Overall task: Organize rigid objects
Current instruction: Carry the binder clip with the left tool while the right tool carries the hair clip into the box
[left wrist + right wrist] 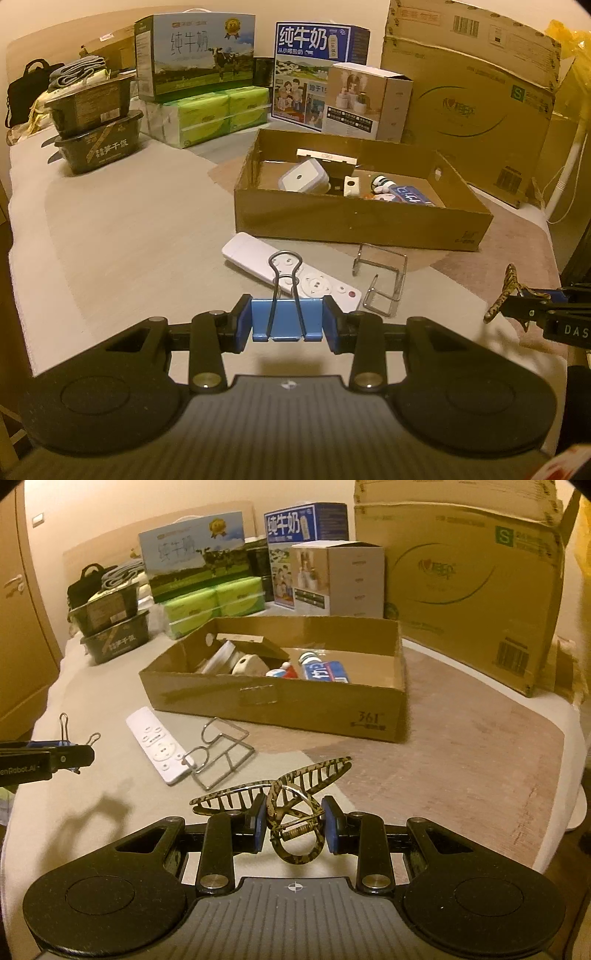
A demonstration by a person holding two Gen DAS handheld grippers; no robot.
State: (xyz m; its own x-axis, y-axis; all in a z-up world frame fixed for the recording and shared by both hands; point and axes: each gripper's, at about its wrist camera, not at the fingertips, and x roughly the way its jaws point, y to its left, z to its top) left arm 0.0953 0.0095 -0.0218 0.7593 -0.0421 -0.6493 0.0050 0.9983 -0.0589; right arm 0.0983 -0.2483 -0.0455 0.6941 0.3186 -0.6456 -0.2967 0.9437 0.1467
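between the blue pads of the left claw (pixel 287 320) sits a blue binder clip (pixel 287 319), pinched tight on its two flat sides, with its wire loops sticking up. it is small, light and hard, so it will not bend. the painted sides look smooth and could slip, so the flat sides are the best place to hold.

the right claw (pixel 294 823) is clenched on a spotty hair clip (pixel 291 812), squeezed at the round ring part by the spring. the thin teeth stick out toward 10 and 2 o'clock. they look easy to snap, so the thick middle is the safe spot. it is light too.

up at 12 o'clock from both claws is the open cardboard box (pixel 280 701), with some small things already inside. i think both clips go there. on the counter (pixel 122 236) in front of the box lie a white remote (pixel 291 275) and a wire holder (pixel 380 280), just beside each other.
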